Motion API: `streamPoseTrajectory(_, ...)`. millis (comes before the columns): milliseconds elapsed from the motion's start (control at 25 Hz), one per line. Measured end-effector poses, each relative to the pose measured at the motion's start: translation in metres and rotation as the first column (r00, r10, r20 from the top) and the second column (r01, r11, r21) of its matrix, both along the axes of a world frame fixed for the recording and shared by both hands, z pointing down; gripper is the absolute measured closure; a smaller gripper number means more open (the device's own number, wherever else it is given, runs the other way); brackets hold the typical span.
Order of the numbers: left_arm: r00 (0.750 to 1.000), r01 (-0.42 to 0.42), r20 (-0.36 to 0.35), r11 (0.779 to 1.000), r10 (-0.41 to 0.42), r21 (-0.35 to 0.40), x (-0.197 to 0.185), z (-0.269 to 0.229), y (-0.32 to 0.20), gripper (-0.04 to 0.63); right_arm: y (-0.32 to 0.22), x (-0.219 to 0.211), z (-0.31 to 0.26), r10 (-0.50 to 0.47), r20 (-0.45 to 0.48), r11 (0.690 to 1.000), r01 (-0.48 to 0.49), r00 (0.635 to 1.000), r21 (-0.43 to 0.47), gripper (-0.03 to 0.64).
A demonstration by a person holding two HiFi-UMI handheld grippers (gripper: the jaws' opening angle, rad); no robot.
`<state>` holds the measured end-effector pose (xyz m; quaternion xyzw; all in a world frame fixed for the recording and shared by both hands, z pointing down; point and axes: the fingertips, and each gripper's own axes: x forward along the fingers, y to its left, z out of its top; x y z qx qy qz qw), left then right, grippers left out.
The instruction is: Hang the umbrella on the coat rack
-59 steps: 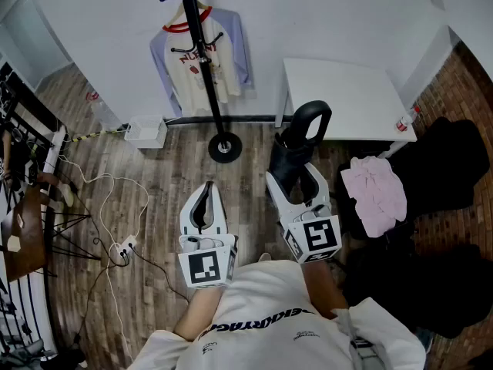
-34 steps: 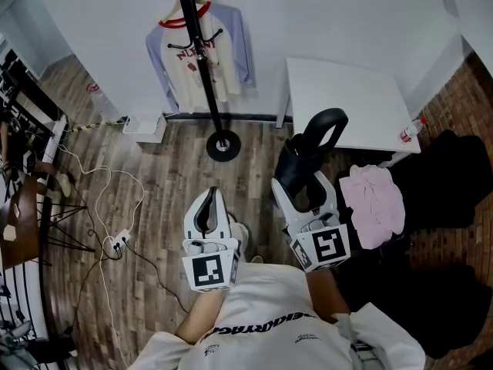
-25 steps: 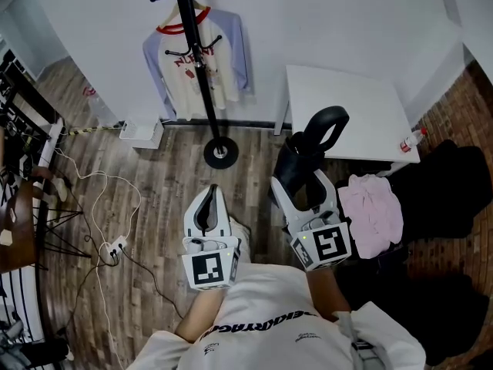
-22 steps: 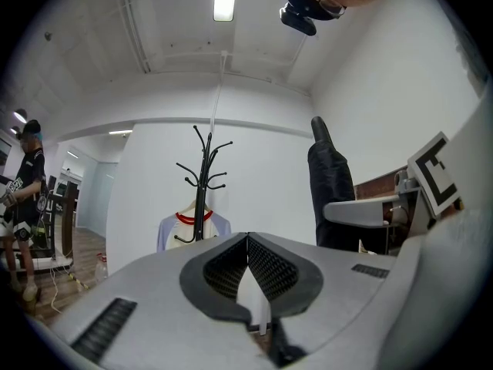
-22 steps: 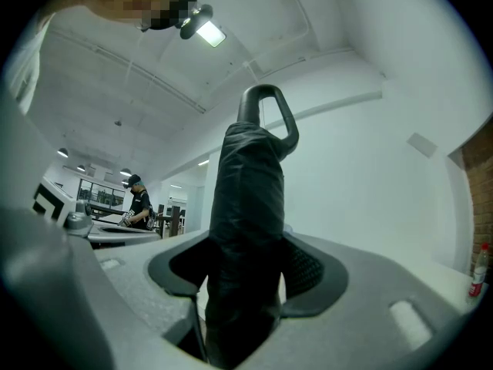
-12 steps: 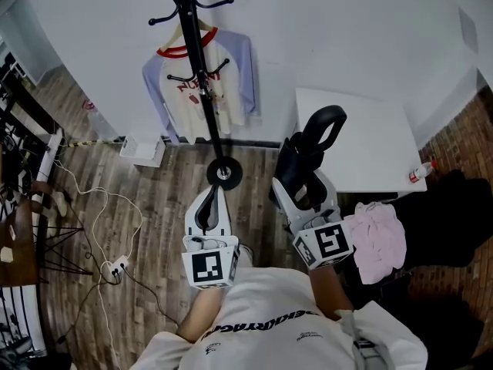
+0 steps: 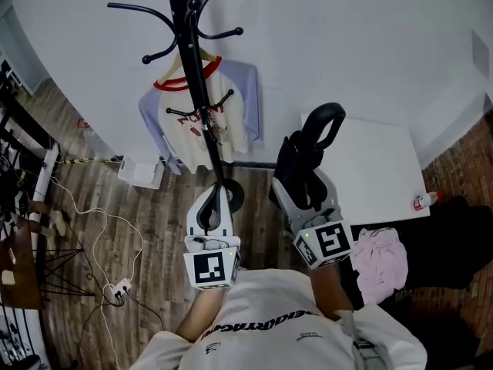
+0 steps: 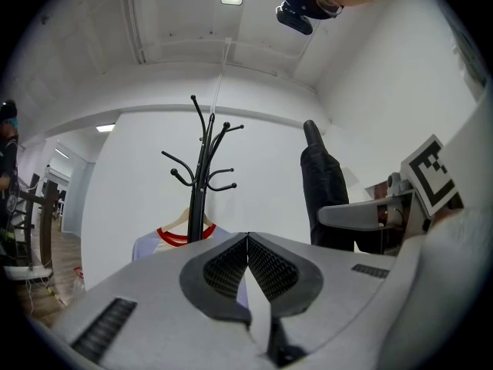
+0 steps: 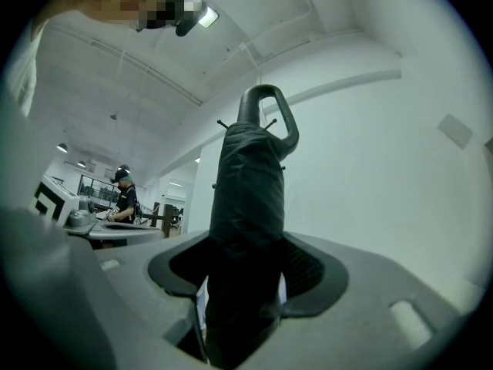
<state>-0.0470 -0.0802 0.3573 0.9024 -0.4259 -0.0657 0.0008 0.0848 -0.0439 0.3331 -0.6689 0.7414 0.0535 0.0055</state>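
In the head view, the right gripper [image 7: 302, 182] held the black folded fabric umbrella [image 7: 306, 154] upright, with its stiff loop handle [image 7: 323, 109] uppermost. The umbrella stood to the right of the black metal coat rack with curved hooks [image 7: 194, 68], near it but not touching. The left gripper [image 7: 210, 199] hung in front of the rack's base and carried nothing.

In the left gripper view, the two pads met at the tip with nothing between them. The rack stood ahead and the umbrella rose at the right, clear of every hook.

In the right gripper view, the jaws stood fairly wide but pressed on the bundled canopy from both sides, and the loop rose above them.

The umbrella looked light. Its canopy seemed soft and slick, likely to squash or slide under the pads, while the loop looked rigid. Holding it low on the bundle seemed sound, since that left the loop free to go over a hook, though the tall end could tip.
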Motion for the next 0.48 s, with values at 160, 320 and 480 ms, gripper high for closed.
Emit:
streamPoseTrajectory(160, 1.0, -0.011, 0.001, 1.0, 0.011, 0.013, 0.012, -0.001, -0.041, 0.597, -0.041, 0.007, 0.001, -0.002, 0.003, 1.0, 0.002, 1.0, 0.004, 0.356)
streamPoseTrajectory(320, 1.0, -0.018, 0.007, 1.0, 0.018, 0.009, 0.021, 0.004, -0.067, 0.597, -0.069, 0.012, 0.004, -0.012, 0.015, 1.0, 0.012, 1.0, 0.005, 0.356)
streamPoseTrajectory(480, 1.0, -0.01, 0.02, 1.0, 0.01, -0.001, 0.029, 0.017, -0.089, 0.597, -0.096, 0.022, 0.008, -0.034, 0.021, 0.999, 0.034, 0.999, 0.001, 0.356)
